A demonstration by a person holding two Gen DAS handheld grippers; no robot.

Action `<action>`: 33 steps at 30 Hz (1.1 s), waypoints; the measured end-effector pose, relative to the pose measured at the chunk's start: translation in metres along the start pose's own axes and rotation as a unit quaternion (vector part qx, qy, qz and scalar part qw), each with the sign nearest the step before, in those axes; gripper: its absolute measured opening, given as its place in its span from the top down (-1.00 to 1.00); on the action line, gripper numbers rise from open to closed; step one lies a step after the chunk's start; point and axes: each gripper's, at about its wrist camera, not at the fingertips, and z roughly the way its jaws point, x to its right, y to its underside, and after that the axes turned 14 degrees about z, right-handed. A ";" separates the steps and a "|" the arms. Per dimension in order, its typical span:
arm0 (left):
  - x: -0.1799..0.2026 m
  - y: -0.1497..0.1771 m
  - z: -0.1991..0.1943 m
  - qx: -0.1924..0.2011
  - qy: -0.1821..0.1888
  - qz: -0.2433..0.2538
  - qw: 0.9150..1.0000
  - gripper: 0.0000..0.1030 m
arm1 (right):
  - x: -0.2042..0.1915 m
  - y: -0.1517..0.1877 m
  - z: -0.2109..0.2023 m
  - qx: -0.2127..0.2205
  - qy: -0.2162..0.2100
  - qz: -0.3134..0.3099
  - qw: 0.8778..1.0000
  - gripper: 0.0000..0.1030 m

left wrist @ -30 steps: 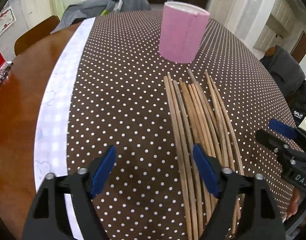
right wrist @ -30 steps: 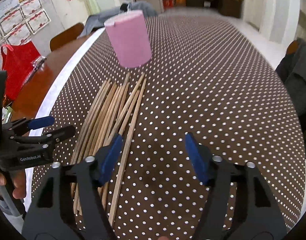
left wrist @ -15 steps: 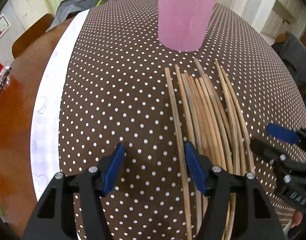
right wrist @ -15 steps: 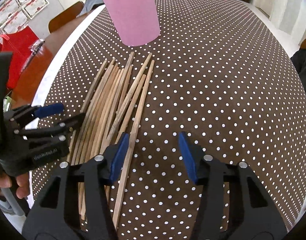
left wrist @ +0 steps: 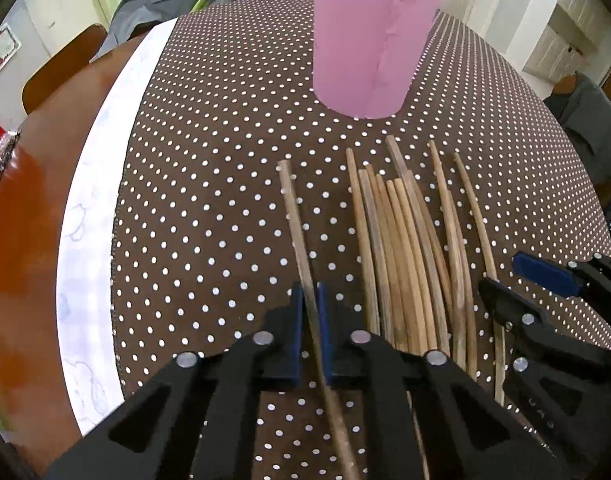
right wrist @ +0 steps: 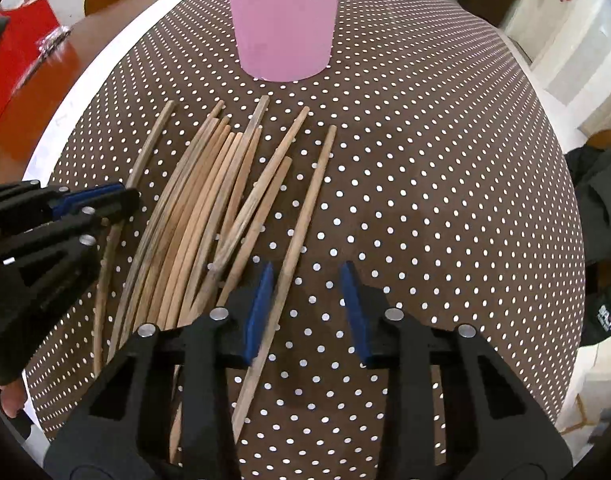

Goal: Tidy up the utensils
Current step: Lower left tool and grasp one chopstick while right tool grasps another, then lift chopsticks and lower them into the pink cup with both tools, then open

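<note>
Left gripper (left wrist: 310, 322) has its blue pads clamped tight on one thin wooden chopstick (left wrist: 295, 216), lying apart at the left of the fanned pile of wooden chopsticks (left wrist: 401, 248) at mid-frame. Right gripper (right wrist: 307, 304) is closing, jaws not yet together, the rightmost wooden stick (right wrist: 305, 216) against its left pad (writing on that dark sleeve at right too blurred to read). Pink paper cylinder cup (right wrist: 283, 20) stands upright at top centre on the brown white-dotted tablecloth (right wrist: 445, 160).
</note>
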 end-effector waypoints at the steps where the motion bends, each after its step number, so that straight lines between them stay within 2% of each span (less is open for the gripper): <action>1: -0.001 -0.001 0.000 0.003 0.005 -0.005 1.000 0.89 | -0.002 -0.005 0.001 -0.001 0.001 0.000 1.000 0.61; 3: -0.003 0.003 -0.001 0.010 0.020 -0.018 1.000 0.89 | -0.002 -0.011 0.003 -0.001 0.003 -0.002 1.000 0.78; 6: -0.008 0.009 -0.006 0.038 0.049 -0.034 0.998 0.89 | 0.011 -0.019 0.004 -0.002 -0.020 0.007 1.000 0.88; 11: -0.006 0.005 -0.037 0.103 0.061 -0.035 0.992 0.89 | 0.021 -0.034 0.003 0.021 -0.066 0.024 0.997 0.89; 13: -0.005 0.002 -0.053 0.134 0.063 -0.032 0.989 0.89 | 0.027 -0.044 -0.002 0.042 -0.087 0.031 0.995 0.89; 15: -0.002 -0.001 -0.073 0.179 0.069 -0.031 0.981 0.89 | 0.027 -0.045 -0.010 0.059 -0.107 0.041 0.992 0.89; 17: -0.003 -0.001 -0.091 0.222 0.074 -0.031 0.972 0.89 | 0.031 -0.057 -0.024 0.094 -0.130 0.050 0.986 0.89; 20: -0.001 -0.004 -0.116 0.292 0.080 -0.030 0.953 0.89 | 0.034 -0.074 -0.050 0.151 -0.162 0.059 0.973 0.89; 22: 0.004 -0.008 -0.131 0.341 0.066 -0.026 0.937 0.89 | 0.033 -0.084 -0.068 0.199 -0.177 0.061 0.962 0.89; 26: 0.003 -0.022 -0.154 0.424 0.040 -0.035 0.904 0.89 | 0.037 -0.081 -0.099 0.276 -0.207 0.075 0.936 0.89; 30: -0.003 -0.033 -0.176 0.510 0.014 -0.054 0.858 0.89 | 0.029 -0.086 -0.120 0.346 -0.228 0.092 0.905 0.89; 33: -0.009 -0.045 -0.184 0.554 -0.004 -0.072 0.830 0.89 | 0.042 -0.084 -0.131 0.397 -0.239 0.106 0.880 0.89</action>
